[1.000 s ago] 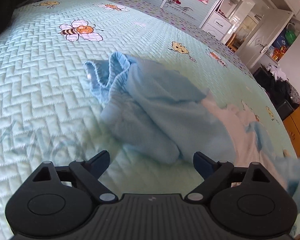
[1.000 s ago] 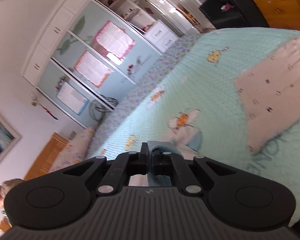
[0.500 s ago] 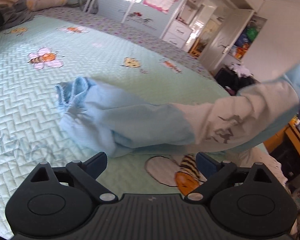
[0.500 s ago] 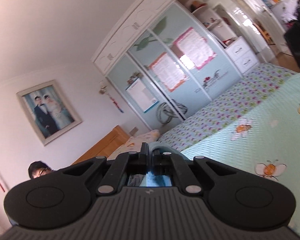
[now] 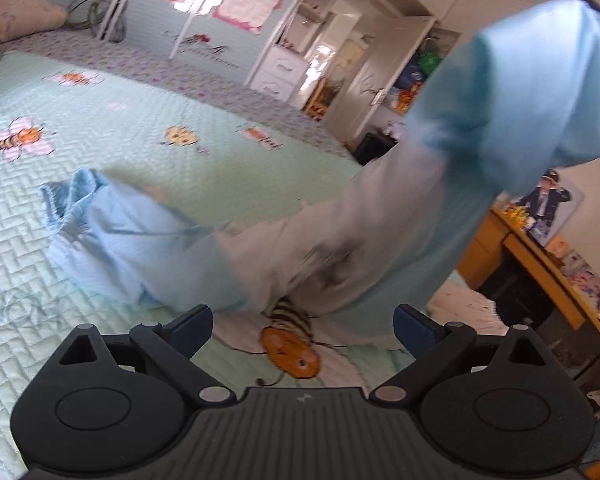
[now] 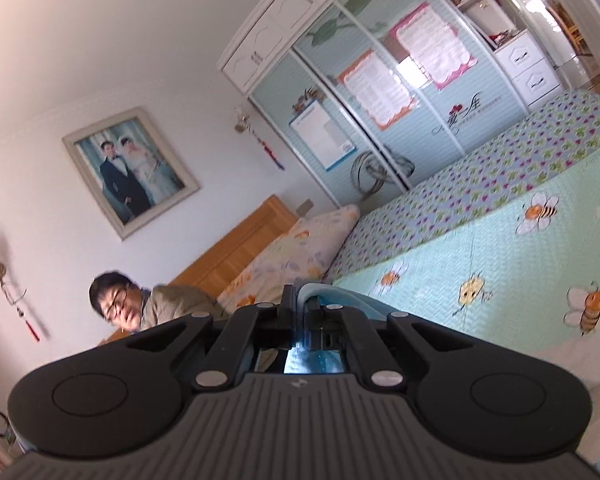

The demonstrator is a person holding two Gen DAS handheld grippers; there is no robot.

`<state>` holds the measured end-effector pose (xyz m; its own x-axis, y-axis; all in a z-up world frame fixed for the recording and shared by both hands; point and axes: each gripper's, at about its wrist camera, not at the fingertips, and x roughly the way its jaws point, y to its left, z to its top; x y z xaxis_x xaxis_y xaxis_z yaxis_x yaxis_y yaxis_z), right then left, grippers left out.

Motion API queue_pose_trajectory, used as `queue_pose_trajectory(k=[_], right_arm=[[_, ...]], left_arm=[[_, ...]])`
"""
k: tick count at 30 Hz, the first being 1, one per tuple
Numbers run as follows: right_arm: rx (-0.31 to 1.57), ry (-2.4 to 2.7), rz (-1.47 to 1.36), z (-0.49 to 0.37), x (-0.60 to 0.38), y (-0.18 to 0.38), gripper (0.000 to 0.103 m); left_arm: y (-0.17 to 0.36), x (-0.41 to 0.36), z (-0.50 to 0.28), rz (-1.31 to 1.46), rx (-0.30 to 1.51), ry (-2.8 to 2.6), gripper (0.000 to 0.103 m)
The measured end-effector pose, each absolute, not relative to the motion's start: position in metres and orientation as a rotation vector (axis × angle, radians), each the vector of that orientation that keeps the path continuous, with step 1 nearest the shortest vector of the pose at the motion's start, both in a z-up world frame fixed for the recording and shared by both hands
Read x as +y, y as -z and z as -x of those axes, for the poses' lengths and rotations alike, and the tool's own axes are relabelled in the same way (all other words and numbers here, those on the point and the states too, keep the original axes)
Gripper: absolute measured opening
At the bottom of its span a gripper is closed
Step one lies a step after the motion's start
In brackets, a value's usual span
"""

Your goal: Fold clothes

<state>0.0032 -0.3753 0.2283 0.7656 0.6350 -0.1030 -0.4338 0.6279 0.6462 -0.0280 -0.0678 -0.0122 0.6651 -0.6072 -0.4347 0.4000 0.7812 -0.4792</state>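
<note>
with the left tongs (image 5: 303, 326) released and empty just short of the blue garment (image 5: 380, 216), whose cuff end lies on the bee-print bed (image 5: 140, 128) and whose other end is clenched high in the right tongs (image 6: 303, 310), a hanging lower corner should be pinched so the cloth is spread flat.

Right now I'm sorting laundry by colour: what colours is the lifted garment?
Light blue with a white middle section, the garment shows best in the left wrist view.

Soft cloth garment (image 5: 400, 216), quilted bedspread (image 5: 112, 128)
</note>
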Motion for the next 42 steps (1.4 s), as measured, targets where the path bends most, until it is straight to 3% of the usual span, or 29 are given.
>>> queue_pose_trajectory(k=[7,13,22,25,28,29,32,33,37,42], right_arm=[[0.448,-0.645,-0.567,0.033,-0.324,-0.145,0.004],[0.590,-0.640,-0.544,0.059,-0.295,-0.074,0.004],[0.682,-0.698,-0.537,0.077,-0.279,-0.040,0.004],[0.670,-0.718,-0.512,0.083,-0.274,-0.041,0.004],[0.676,-0.716,-0.498,0.085,-0.271,-0.038,0.006],[0.680,-0.712,-0.502,0.085,-0.272,-0.037,0.008],[0.691,-0.696,-0.528,0.084,-0.275,-0.036,0.018],[0.692,-0.693,-0.537,0.084,-0.277,-0.036,0.027],[0.684,-0.668,-0.568,0.081,-0.288,-0.036,0.048],[0.620,-0.561,-0.658,0.076,-0.331,-0.039,0.062]], left_arm=[[-0.008,-0.073,0.056,0.305,0.502,0.670,0.101],[0.012,-0.082,0.077,0.140,0.537,0.672,0.101],[0.038,-0.090,0.089,0.131,0.592,0.766,0.093],[0.041,-0.092,0.089,0.129,0.594,0.782,0.078],[0.047,-0.088,0.086,0.153,0.605,0.787,0.051],[0.049,-0.086,0.085,0.161,0.608,0.786,0.037],[0.055,-0.080,0.083,0.168,0.611,0.772,0.021],[0.056,-0.079,0.082,0.171,0.613,0.768,0.015],[0.060,-0.074,0.081,0.157,0.613,0.750,0.013],[0.060,-0.066,0.075,0.137,0.629,0.670,0.007]])
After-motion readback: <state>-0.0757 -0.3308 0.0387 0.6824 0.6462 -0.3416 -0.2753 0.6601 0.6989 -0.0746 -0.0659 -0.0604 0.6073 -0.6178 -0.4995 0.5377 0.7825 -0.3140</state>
